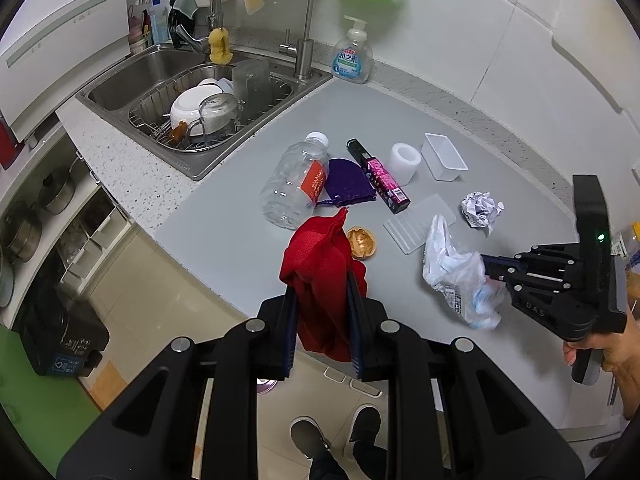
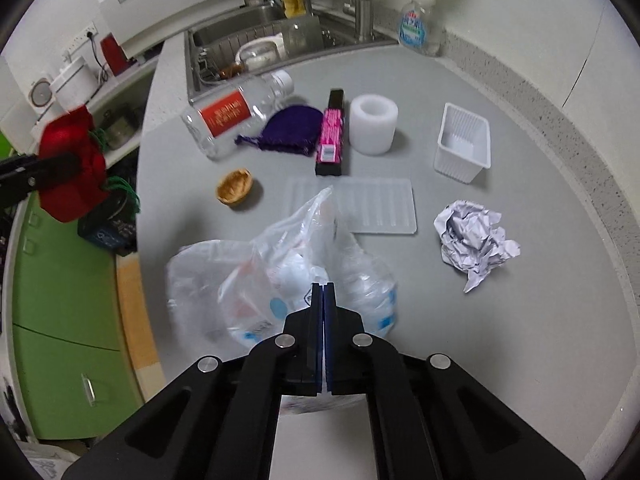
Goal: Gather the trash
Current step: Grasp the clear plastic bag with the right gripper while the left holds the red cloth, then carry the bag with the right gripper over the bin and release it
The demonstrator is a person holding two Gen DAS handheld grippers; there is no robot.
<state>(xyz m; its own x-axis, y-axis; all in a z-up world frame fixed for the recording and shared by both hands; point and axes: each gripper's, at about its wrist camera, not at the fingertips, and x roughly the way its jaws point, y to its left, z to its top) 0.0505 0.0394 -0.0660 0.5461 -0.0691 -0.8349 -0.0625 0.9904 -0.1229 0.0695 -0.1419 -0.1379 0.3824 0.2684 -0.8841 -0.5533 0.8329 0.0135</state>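
My left gripper is shut on a red cloth pouch and holds it in the air past the counter's front edge; it also shows at the left of the right wrist view. My right gripper is shut on a clear plastic bag with trash inside, resting on the grey counter. In the left wrist view the bag sits to the right. On the counter lie a crumpled paper ball, an empty water bottle, a purple pouch, a pink-and-black box and a nutshell.
A white foam ring, a white plastic tray and a flat ribbed lid lie further back. A sink with dishes and a soap bottle stand behind. A dark bin sits on the floor at the left.
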